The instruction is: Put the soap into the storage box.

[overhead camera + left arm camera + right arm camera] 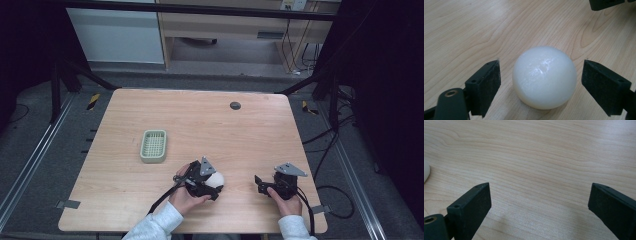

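Note:
A white ball (544, 77) rests on the wooden table (200, 125), near its front edge a little right of centre, also seen as the ball (217, 179) in the high view. My left gripper (214, 186) is open, and the ball sits between its two jaws with a gap on each side. In the left gripper view my left gripper (541, 85) straddles the ball without touching it. My right gripper (259, 183) is open over bare wood at the front right, and the right gripper (540, 205) holds nothing. The ball's edge (426, 171) shows at the far left of the right gripper view.
A small pale green slotted basket (153, 145) stands left of centre on the table. A dark round disc (235, 105) lies near the back edge. Cables trail from both grippers toward the front edge.

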`<state>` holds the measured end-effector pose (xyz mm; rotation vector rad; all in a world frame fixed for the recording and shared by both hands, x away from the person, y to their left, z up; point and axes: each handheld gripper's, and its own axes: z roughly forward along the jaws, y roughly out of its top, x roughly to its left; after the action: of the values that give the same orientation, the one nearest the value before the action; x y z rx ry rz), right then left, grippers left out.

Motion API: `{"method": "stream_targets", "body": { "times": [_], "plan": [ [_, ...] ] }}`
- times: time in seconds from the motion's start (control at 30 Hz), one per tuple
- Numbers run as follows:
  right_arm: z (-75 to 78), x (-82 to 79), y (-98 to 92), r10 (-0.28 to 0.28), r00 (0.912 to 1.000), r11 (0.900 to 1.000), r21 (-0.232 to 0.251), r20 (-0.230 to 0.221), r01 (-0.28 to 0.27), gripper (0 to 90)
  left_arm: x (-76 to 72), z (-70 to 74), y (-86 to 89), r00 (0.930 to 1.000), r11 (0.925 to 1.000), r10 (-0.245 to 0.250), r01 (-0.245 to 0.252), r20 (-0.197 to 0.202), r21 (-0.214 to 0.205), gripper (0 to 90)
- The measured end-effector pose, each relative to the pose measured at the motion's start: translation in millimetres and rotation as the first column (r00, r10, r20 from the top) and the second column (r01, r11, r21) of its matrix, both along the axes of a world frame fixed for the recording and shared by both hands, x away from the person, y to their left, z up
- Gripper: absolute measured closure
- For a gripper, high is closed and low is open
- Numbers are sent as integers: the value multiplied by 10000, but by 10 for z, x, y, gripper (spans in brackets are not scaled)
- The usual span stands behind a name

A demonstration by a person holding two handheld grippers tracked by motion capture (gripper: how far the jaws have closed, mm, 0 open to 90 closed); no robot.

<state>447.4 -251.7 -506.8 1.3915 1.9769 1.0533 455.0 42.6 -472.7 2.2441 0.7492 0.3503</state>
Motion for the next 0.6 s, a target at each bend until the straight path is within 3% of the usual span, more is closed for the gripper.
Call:
{"method": "stream_targets", "body": {
  "times": [0.6],
  "plan": [
    [-1, 1, 7, 9, 10000, 10000, -17, -10, -9, 51, 38, -86, -47, 9996, 9997, 25, -19, -265, 232, 164]
  ]
}}
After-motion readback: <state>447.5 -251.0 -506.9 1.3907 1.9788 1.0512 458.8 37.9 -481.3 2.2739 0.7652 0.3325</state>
